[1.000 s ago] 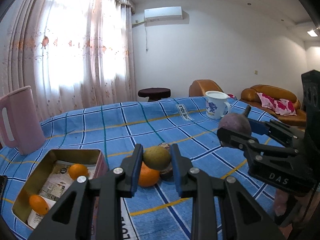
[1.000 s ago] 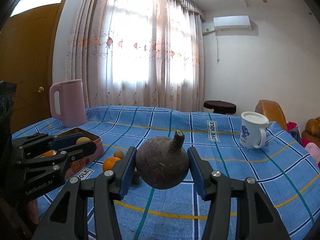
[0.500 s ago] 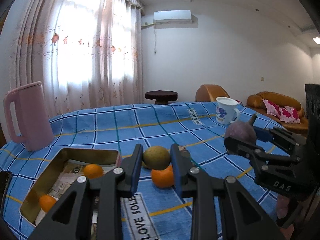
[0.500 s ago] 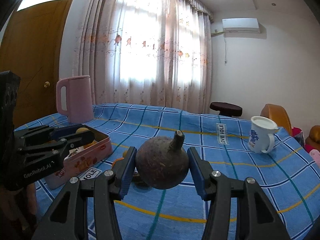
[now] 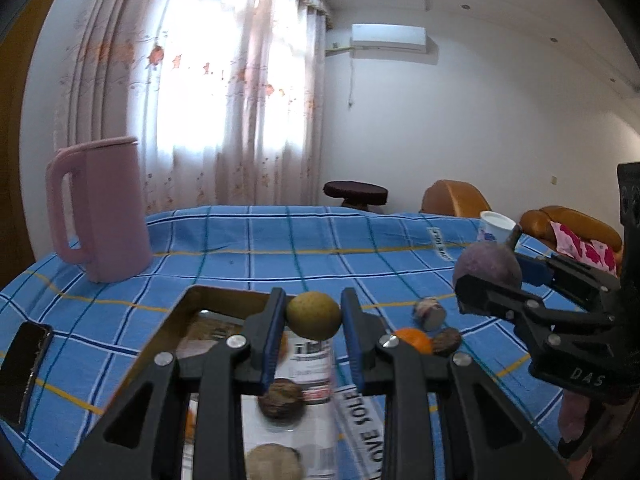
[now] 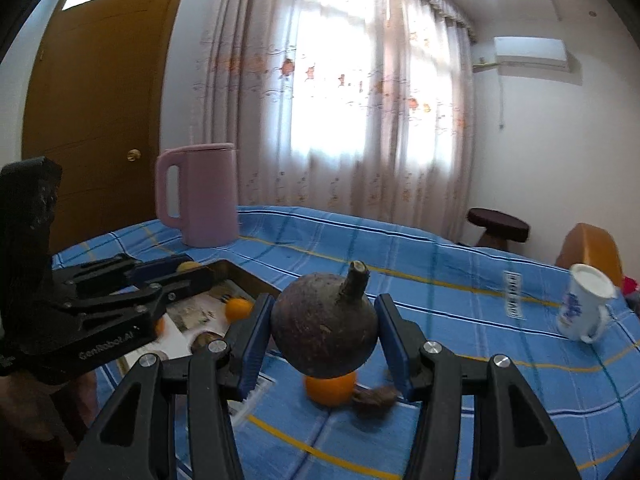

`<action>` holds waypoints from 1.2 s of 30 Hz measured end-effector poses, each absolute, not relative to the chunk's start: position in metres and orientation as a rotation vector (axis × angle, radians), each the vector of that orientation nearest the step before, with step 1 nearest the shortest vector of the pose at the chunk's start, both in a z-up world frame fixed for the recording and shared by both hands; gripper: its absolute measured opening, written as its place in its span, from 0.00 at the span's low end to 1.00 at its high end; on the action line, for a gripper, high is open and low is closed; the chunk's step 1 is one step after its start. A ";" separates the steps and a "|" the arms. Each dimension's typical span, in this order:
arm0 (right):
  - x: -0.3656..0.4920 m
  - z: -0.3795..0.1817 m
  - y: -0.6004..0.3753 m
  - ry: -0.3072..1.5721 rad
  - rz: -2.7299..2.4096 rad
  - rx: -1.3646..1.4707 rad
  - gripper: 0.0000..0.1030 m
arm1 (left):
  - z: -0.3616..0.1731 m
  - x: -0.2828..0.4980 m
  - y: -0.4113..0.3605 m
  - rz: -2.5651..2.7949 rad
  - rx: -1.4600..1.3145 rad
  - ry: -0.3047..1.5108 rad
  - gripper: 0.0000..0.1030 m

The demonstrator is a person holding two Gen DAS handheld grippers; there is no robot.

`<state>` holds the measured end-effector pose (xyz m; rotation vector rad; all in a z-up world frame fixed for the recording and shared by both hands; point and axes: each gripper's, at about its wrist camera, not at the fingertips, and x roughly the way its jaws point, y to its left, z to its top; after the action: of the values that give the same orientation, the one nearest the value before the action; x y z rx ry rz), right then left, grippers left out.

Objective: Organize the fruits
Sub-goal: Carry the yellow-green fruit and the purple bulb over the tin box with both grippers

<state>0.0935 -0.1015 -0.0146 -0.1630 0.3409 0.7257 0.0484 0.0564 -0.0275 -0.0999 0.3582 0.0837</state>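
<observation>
My left gripper (image 5: 314, 318) is shut on a yellow-green round fruit (image 5: 315, 314) and holds it above the open tin box (image 5: 188, 300), which holds brown fruits (image 5: 281, 400) and oranges (image 6: 237, 309). My right gripper (image 6: 325, 326) is shut on a dark purple round fruit with a stem (image 6: 325, 324), above an orange (image 6: 330, 390) on the blue checked cloth. That orange (image 5: 414, 339) and two small dark fruits (image 5: 446, 340) lie right of the box. The right gripper also shows in the left wrist view (image 5: 490, 280).
A pink jug (image 5: 98, 210) stands at the back left of the table. A white mug (image 6: 582, 306) stands at the far right. A black phone (image 5: 22, 368) lies at the left edge. A stool (image 5: 355, 192) and orange armchairs stand beyond the table.
Both grippers have swung left, each still holding its fruit. The left gripper's fruit now hangs over the tin box instead of over the loose orange.
</observation>
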 end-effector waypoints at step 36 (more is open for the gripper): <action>0.102 -0.061 0.031 0.567 0.941 -0.299 0.52 | -0.057 0.070 0.146 0.174 -0.182 0.572 0.29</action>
<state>0.1021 0.0313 -0.0607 -0.2987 0.5666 0.9409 0.0704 0.1463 -0.0573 -0.1819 0.5724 0.1741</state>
